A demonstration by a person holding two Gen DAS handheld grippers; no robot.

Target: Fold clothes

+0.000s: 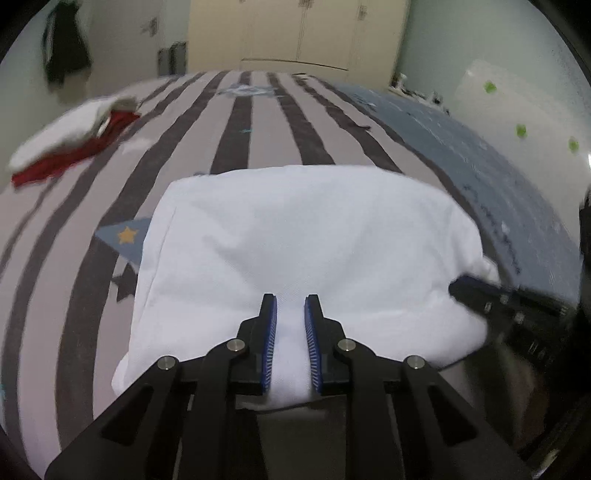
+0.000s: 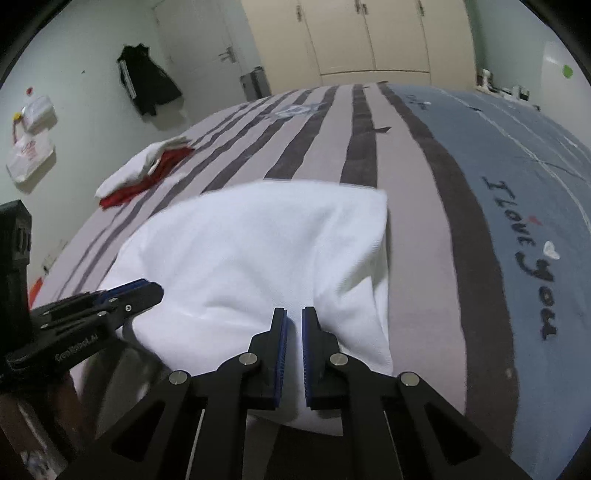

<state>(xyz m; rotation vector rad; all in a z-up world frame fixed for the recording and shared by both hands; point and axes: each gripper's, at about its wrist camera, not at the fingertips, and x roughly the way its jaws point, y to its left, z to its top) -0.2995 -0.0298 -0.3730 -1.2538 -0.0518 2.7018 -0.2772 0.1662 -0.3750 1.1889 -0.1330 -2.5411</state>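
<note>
Pinching the near hem of the white garment, our left tongs hold a bunched ridge of cloth between their blue pads, and our right tongs grip the same hem further along, their pads drawn close on a thinner fold. In the left wrist view the right tongs come in from the right side of the garment; in the right wrist view the left tongs bite the garment's left part. Lifted at this near edge, the garment slopes away from us, and its far part rests on the bed, which is covered by a sheet of dark and pale stripes. Beside the garment on its left a blue patch with a yellow star peeks out from under it. Well beyond the garment, to its left, a white and red pile of clothes lies on the stripes. Right of the garment runs a blue band with "I Love You" lettering. Far past the garment stands a cream wardrobe.
</note>
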